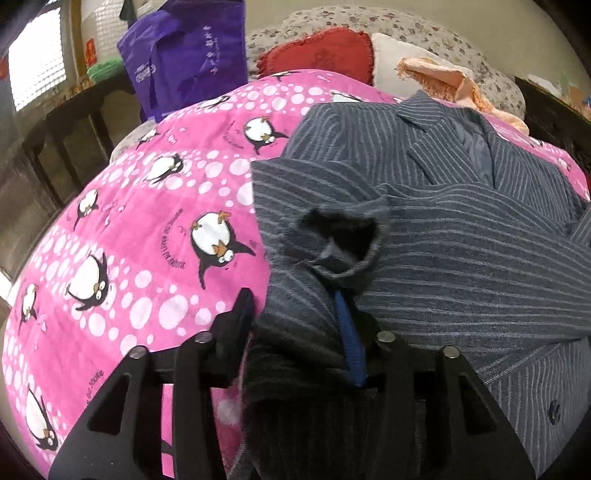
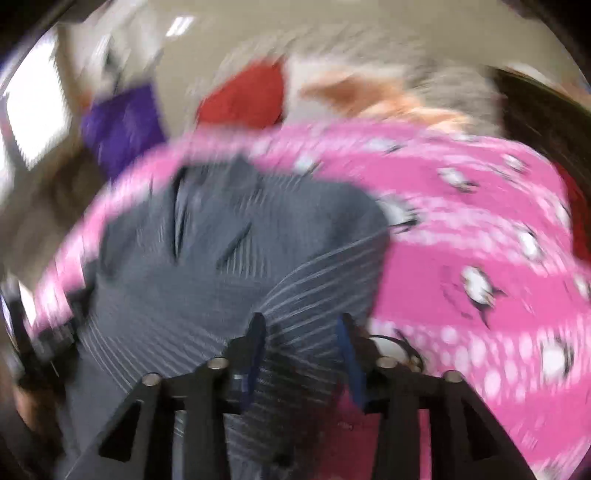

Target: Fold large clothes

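Note:
A dark grey striped jacket [image 1: 443, 206] lies on a pink penguin-print blanket [image 1: 140, 229]. One sleeve, its cuff [image 1: 343, 236] open toward me, is bunched between the jaws of my left gripper [image 1: 295, 314], which stand apart with the cloth draped over them. In the blurred right wrist view the jacket [image 2: 207, 251] lies spread out. My right gripper [image 2: 301, 332] has its jaws apart, with jacket cloth lying between them.
A purple bag [image 1: 188, 51], a red cushion [image 1: 325, 51], a peach cloth [image 1: 443, 77] and floral pillows [image 1: 406, 29] sit at the head of the bed. Dark wooden furniture [image 1: 66, 122] stands to the left.

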